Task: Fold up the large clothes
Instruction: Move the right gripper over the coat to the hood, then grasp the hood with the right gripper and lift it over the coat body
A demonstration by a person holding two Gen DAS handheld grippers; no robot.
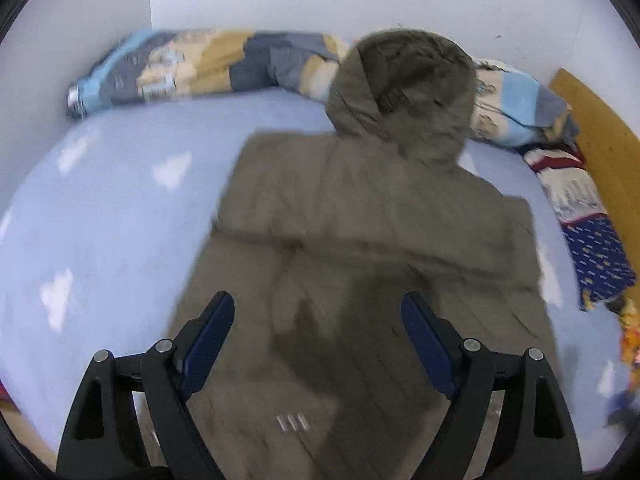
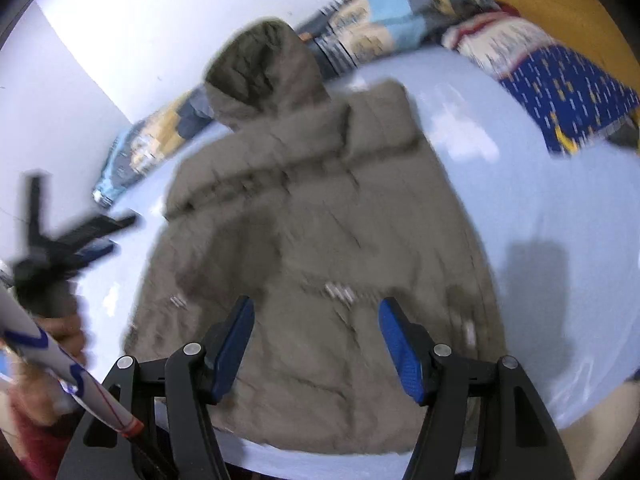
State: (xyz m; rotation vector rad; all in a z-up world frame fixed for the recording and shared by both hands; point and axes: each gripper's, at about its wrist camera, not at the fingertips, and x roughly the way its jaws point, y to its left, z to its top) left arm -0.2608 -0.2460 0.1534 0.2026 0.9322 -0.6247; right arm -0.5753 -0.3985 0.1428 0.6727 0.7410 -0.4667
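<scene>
White walls corner a bed point(image 1: 100, 184) with a pale blue sheet; a rolled patchwork quilt point(image 1: 208, 66) lies along the wall side. On the sheet lies the coat point(image 1: 360, 240), a padded olive one, hood point(image 1: 412, 92) towards the quilt.

Both sleeves seem already folded in across the body, so the coat forms a rough rectangle with the hood sticking out. Folding the length, hem towards the hood, and dealing with the hood look like what is left.

Above the lower part of the coat, the left claw point(image 1: 318, 344) has its jaws wide apart with nothing between them. Over the hem, the right claw point(image 2: 316, 344) is also spread and empty.

Blur hides any brand or label. Small pale marks on the coat front cannot be read.
</scene>
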